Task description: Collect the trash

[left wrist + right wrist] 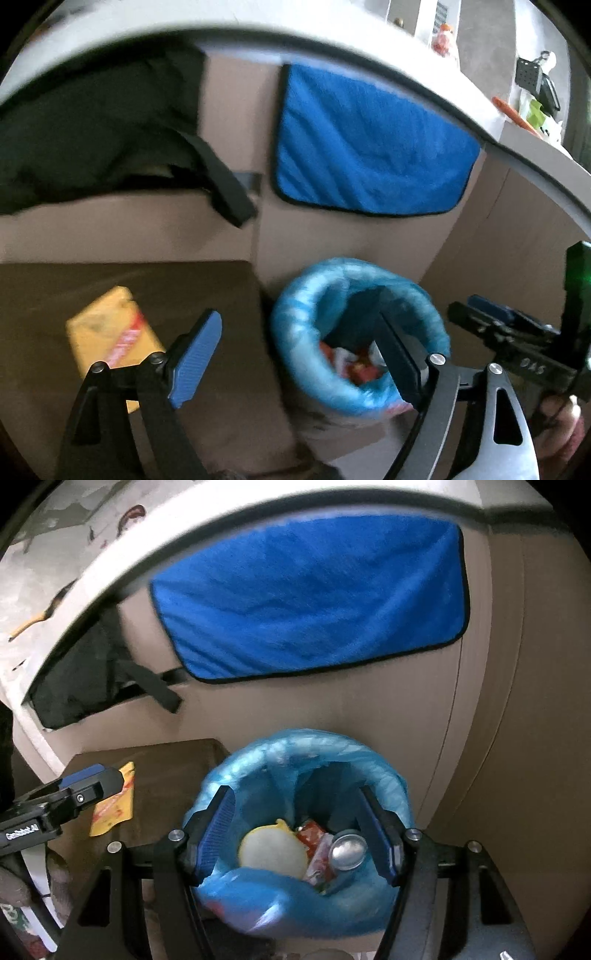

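Note:
A bin lined with a blue bag stands on the floor against a beige cabinet. In it lie a pale round lid, a red wrapper and a silver can. My right gripper hangs open over the bin's mouth with nothing between its pads. My left gripper is open and empty too, its right finger over the bin. A yellow packet lies on a brown surface left of the bin, behind the left finger. The right gripper shows at the right edge of the left wrist view.
A blue towel hangs from the counter edge above the bin. A black bag with a strap fills an open cabinet space at the left. Small items stand on the white counter. A hand holds the right gripper.

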Tool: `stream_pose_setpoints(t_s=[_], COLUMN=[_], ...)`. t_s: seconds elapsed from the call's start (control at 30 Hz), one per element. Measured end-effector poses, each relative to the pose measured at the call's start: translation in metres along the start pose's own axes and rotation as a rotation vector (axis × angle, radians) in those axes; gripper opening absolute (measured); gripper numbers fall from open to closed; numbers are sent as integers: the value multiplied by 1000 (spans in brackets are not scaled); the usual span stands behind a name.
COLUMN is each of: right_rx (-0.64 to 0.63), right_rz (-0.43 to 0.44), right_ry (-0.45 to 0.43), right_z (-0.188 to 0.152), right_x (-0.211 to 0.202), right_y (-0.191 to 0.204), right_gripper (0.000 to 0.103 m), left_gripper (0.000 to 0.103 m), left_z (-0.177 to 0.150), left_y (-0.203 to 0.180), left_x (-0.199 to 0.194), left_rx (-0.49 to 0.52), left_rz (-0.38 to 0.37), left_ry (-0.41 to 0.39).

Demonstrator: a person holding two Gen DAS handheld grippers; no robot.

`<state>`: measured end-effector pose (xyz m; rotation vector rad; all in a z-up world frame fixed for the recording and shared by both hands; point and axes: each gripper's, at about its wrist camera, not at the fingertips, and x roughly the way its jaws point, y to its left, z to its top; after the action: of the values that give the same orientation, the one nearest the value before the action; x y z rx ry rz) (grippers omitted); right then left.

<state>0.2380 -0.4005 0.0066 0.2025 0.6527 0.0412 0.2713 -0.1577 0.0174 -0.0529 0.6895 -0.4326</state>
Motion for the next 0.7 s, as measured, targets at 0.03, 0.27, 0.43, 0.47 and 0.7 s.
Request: stream_pose_setpoints(t_s=[0.03,0.27,0.43,0.47,0.7], right_rx=[0,-54,-127,-134,-241], right_rz=[10,68,91,96,87], right_ry=[-10,-59,-79,-83,-120], right_z=[-2,-30,-64,-71,-127], right_x=[-9,-61,-97,-102,-149], right_y=[5,53,99,106,163], right_gripper=[65,68,68,70,74], left_gripper=[84,84,84,84,84], left_z=[-3,-42,-83,-94,-143], left_y=[2,17,26,27,29], left_x=[-12,-94,-144,-156,-221], left_rx=[2,17,14,16,13], left_rz=[13,160,268,291,353], left_ry=[-18,-93,-93,-101,-182])
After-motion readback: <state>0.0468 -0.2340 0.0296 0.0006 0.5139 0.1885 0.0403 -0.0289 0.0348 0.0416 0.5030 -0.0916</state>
